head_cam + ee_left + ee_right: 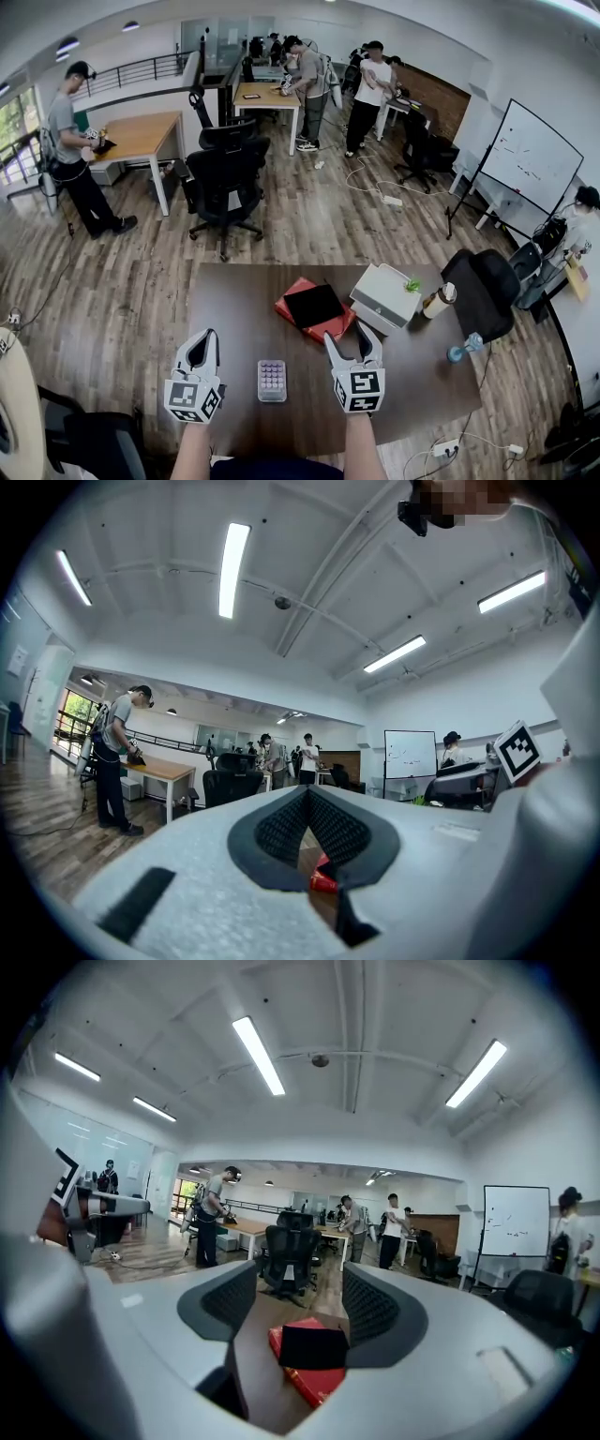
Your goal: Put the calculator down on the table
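The calculator (272,380), small and grey with rows of pinkish keys, lies flat on the dark brown table (234,305) near its front edge. It sits between my two grippers and touches neither. To its left my left gripper (204,336) (307,797) is shut, fingertips meeting with nothing between them. To its right my right gripper (347,335) (300,1290) stands open and empty, pointing toward the red book (314,1384). The calculator does not show in either gripper view.
A red book (302,323) with a black pad (314,305) on top lies mid-table. Right of it are a white box (382,298), a small green plant (412,283), a cup (437,300) and a blue object (459,352). Office chairs (225,178) and several people stand beyond.
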### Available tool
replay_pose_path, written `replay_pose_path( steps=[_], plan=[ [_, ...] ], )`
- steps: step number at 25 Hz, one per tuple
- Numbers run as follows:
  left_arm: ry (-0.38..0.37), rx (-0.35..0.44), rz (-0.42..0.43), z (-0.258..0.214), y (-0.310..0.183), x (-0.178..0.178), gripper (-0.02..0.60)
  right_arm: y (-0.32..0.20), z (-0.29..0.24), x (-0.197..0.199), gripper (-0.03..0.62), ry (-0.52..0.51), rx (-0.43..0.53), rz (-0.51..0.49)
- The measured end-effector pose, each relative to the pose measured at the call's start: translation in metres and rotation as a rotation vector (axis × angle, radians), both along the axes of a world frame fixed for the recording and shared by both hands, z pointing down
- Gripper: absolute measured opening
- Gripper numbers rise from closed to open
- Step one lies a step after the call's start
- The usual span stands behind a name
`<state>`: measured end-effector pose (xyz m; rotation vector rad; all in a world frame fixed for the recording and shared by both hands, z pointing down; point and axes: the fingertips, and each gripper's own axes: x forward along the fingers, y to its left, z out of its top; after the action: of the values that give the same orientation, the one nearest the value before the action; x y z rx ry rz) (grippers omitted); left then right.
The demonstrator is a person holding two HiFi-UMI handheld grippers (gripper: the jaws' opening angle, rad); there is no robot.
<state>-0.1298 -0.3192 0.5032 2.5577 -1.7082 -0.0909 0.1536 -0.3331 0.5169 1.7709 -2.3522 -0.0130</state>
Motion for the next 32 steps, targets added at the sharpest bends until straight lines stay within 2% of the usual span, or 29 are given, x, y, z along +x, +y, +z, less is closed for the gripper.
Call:
replay_pose_path(
  steps=[4,11,16,32],
  plan=[
    [-0.003,-0.001,-0.001,0.001,-0.002,0.000,-0.005,-0.001,-0.002,0.003,0.285,-0.032,0.000,0.007],
    [0.001,-0.002,-0.004,0.001,-0.003,-0.001,-0.005,-0.001,-0.003,0.009,0.107,-0.024,0.016,0.050],
    [0.000,-0.004,-0.006,0.001,-0.004,-0.002,-0.005,0.000,-0.006,0.013,0.010,-0.055,0.019,0.060],
    [-0.011,-0.001,-0.005,0.003,-0.005,-0.002,-0.005,0.000,-0.005,0.007,0.009,-0.088,0.006,0.032]
  ],
)
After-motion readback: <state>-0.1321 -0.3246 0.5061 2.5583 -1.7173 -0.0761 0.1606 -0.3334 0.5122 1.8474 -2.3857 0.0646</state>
